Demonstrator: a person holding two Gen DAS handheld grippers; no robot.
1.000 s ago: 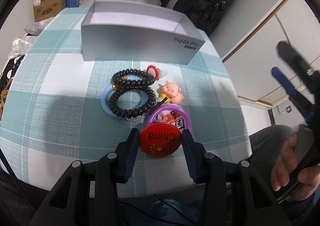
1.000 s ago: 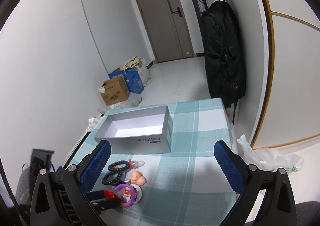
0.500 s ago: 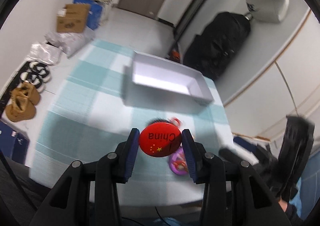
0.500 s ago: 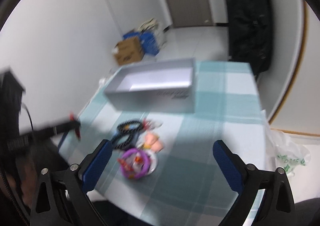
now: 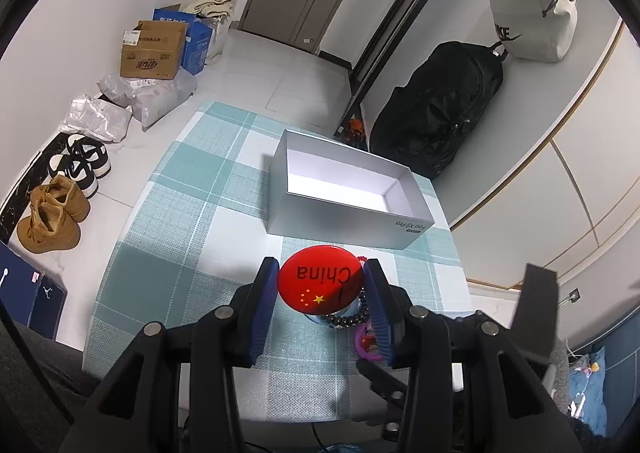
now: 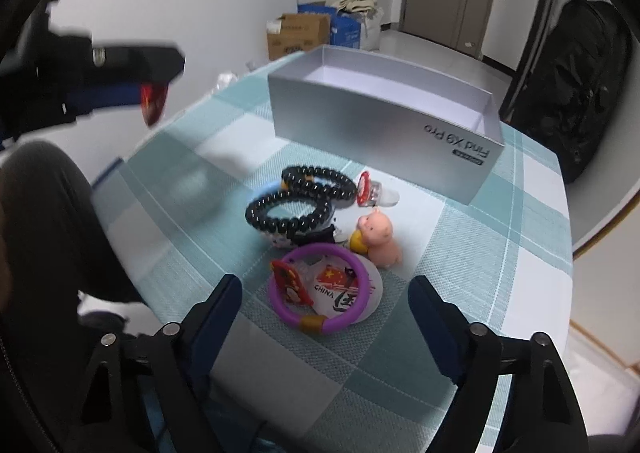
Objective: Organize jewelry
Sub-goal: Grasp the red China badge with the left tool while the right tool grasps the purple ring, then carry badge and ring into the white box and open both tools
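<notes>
Jewelry lies heaped on the checked table (image 6: pixel 500 253) before the open silver box (image 6: pixel 384 121): black bead bracelets (image 6: pixel 304 197), a purple bangle (image 6: pixel 320 289), a pink pig charm (image 6: pixel 378 239). Left tongs (image 5: pixel 320 289) clamp a red China badge (image 5: pixel 320 279), hiding most of the heap below. Right tongs (image 6: pixel 326 293) gape wide, holding nothing.
</notes>
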